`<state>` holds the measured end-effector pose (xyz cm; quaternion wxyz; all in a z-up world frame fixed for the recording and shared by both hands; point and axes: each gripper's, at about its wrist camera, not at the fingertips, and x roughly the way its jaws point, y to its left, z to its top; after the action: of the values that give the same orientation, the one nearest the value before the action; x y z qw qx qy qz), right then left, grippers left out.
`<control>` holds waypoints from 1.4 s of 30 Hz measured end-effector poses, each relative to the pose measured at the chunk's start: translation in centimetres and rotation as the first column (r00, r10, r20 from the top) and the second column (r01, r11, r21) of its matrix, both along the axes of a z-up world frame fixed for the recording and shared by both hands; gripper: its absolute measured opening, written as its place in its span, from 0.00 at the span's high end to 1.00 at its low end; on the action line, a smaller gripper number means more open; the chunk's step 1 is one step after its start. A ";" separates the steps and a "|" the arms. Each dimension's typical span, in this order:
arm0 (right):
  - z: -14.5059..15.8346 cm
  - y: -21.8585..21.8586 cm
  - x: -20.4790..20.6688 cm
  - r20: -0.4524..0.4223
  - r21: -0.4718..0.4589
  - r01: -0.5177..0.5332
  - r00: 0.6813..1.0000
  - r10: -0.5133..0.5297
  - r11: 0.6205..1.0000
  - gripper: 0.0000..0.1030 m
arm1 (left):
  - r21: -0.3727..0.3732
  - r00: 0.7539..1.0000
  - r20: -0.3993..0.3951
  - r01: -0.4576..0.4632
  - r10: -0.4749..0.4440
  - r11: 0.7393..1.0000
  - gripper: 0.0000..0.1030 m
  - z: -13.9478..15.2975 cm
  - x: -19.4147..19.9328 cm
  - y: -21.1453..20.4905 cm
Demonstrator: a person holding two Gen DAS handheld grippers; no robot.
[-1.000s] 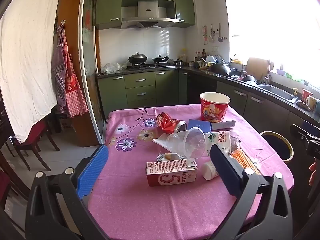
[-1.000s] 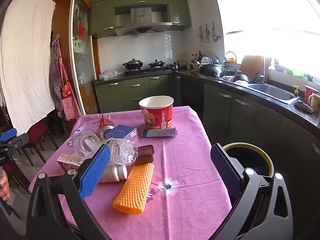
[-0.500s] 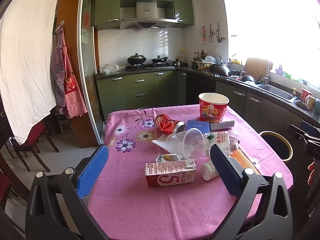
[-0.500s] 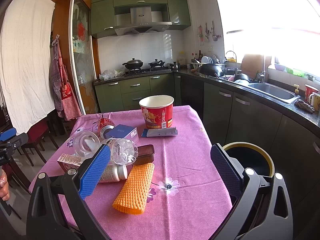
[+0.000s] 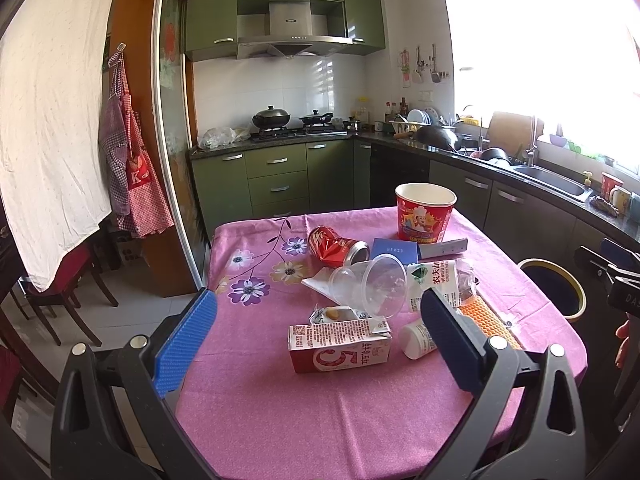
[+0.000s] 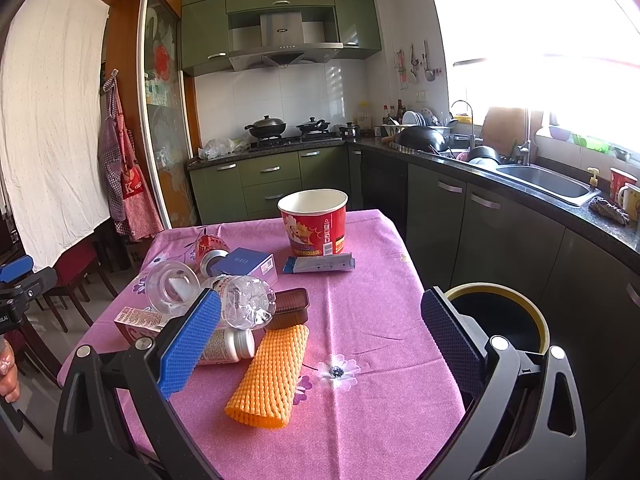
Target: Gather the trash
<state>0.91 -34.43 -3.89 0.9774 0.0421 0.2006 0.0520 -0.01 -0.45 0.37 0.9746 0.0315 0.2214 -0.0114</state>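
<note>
On the pink flowered tablecloth (image 5: 248,400) every piece of trash lies uncollected, so by my reading the task has barely begun. Beside the table's right edge stands the bin (image 6: 496,312), a dark round one with a yellow rim; what shows of its inside looks dark and I cannot tell whether anything is in it.

Largest of the litter is the red paper bucket (image 6: 314,222), upright at the far side. Next comes the crumpled clear bottle (image 6: 248,304) on its side near the middle, with the orange foam net (image 6: 270,376) just in front of it and closest to the right gripper. The red-and-white milk carton (image 5: 340,346) lies on its side nearest the left gripper, with a clear plastic cup (image 5: 372,284) tipped over just behind it. A crushed red can (image 5: 336,246) and a blue box (image 5: 394,250) sit further back, a flat grey-blue wrapper (image 6: 320,265) lies in front of the bucket, a small white pill bottle (image 5: 414,338) rests beside the carton, and a small brown tray (image 6: 290,308) touches the bottle.

Both tools hover over the near edge of the table, pointing across it. The left gripper (image 5: 318,340) has its jaws spread wide with nothing between them, roughly framing the carton. The right gripper (image 6: 320,344) is likewise spread wide and empty, with the foam net in its span.
</note>
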 end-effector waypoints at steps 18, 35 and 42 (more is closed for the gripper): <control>-1.1 0.6 0.5 -0.012 0.000 -0.001 1.000 0.001 1.000 0.04 | 0.003 1.000 -0.010 0.004 -0.004 1.000 0.06 -0.8 0.2 -0.1; -1.3 0.6 0.8 -0.023 0.001 -0.004 1.000 0.004 1.000 0.04 | 0.011 1.000 -0.015 0.005 -0.005 1.000 0.06 -1.3 0.2 -0.3; -1.3 0.6 0.8 -0.024 0.000 -0.004 1.000 0.004 1.000 0.04 | 0.014 1.000 -0.021 0.010 -0.009 1.000 0.06 -1.5 0.3 -0.3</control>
<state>1.71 -33.79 -5.19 0.9748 0.0425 0.2125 0.0536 0.28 -0.78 -1.17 0.9720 0.0394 0.2313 -0.0147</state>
